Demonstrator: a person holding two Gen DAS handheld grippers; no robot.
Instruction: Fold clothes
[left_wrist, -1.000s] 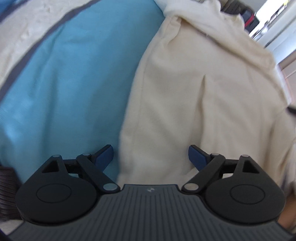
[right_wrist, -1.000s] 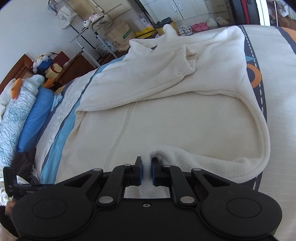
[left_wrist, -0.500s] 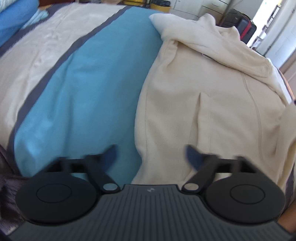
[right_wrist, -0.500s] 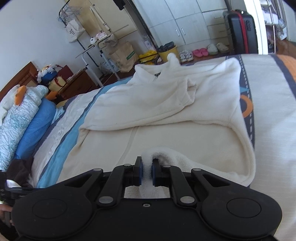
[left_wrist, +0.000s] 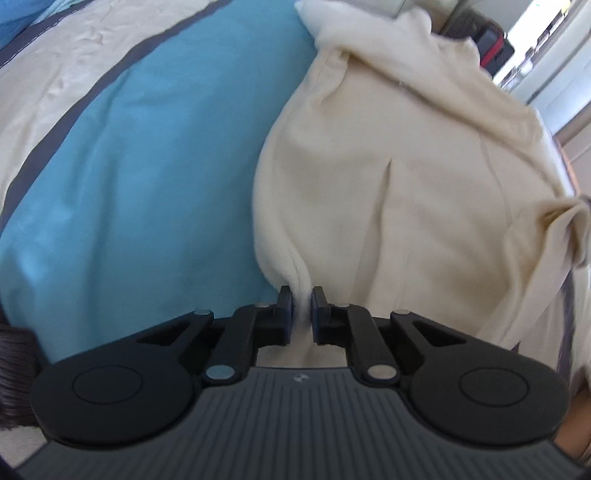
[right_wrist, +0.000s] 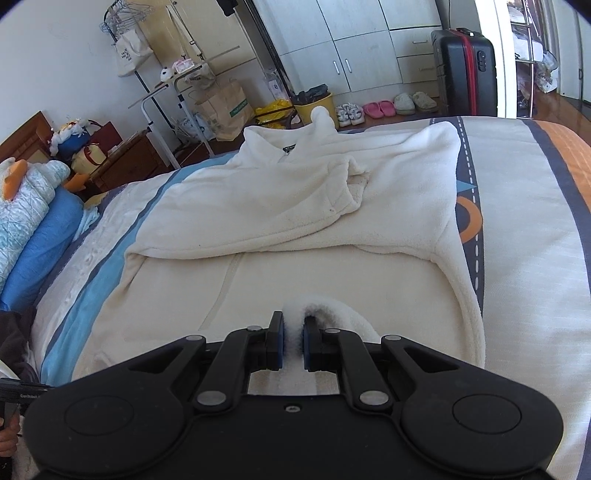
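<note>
A cream fleece robe (right_wrist: 295, 206) lies spread on the bed, its sleeves folded across the chest and its collar at the far end. In the left wrist view the robe (left_wrist: 406, 177) fills the right half, beside the blue stripe of the bedcover. My left gripper (left_wrist: 302, 308) is shut on the near left corner of the robe's hem, and the fabric bunches between its pads. My right gripper (right_wrist: 292, 341) is shut on a pinched fold of the hem at the near right.
The bedcover (right_wrist: 524, 229) has blue, grey and orange stripes. Pillows (right_wrist: 33, 221) lie at the left. Beyond the bed stand a clothes rack (right_wrist: 173, 85), a wardrobe (right_wrist: 354, 44), a black suitcase (right_wrist: 463, 70) and shoes (right_wrist: 384, 107).
My left gripper was open over the hem corner and has shut on it. The right gripper stays shut on the hem and its view has tilted up slightly.
</note>
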